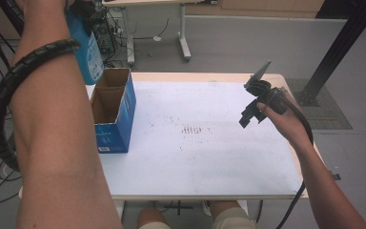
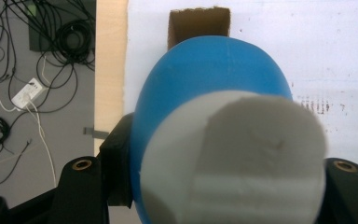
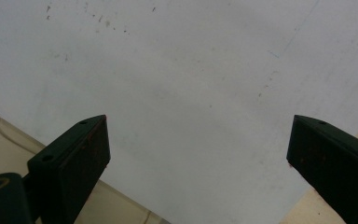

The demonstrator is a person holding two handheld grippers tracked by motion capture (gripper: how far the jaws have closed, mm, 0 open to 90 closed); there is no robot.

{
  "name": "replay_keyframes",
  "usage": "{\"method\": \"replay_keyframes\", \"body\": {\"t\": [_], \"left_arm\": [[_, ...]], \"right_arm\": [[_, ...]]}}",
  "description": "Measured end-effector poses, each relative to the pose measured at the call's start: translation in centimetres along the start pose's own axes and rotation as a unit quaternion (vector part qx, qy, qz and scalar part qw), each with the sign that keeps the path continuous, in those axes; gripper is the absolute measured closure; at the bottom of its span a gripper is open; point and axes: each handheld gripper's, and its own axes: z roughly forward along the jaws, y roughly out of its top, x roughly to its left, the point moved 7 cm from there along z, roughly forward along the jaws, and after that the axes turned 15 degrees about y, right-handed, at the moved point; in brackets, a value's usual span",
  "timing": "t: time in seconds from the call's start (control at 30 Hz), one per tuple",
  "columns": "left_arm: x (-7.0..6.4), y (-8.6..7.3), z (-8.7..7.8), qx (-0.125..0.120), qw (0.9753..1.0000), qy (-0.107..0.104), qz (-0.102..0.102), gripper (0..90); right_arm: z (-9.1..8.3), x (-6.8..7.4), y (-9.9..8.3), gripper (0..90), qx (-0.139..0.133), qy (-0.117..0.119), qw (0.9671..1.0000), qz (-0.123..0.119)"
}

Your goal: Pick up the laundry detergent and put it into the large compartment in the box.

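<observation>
A blue bottle [image 1: 89, 52] with a white label hangs high above the table's left end, over an open blue cardboard box [image 1: 112, 112]. In the left gripper view the bottle [image 2: 205, 74] is seen end-on, its white cap [image 2: 242, 158] nearest the camera, and my left gripper [image 2: 223, 154] is shut on its sides. The box's open top [image 2: 198, 25] lies just beyond the bottle. My right gripper [image 1: 249, 116] hovers over the right part of the white table [image 1: 195, 157]. Its jaws stand wide apart, open [image 3: 198, 144], with nothing between them.
The box stands at the table's left edge and has a cardboard divider inside. Faint brown marks [image 1: 193, 129] stain the middle of the tabletop. Cables [image 2: 32, 88] lie on the floor to the left. A black stand [image 1: 338, 47] rises at the far right.
</observation>
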Motion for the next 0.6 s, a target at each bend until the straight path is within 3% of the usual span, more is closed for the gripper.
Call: {"method": "replay_keyframes", "body": {"t": [0.6], "left_arm": [[0.09,0.09,0.83,0.002,1.0,-0.008,-0.005,37.4]], "right_arm": [[0.12,0.28,0.07,6.1,0.0,-0.002,1.0,-0.003]]}}
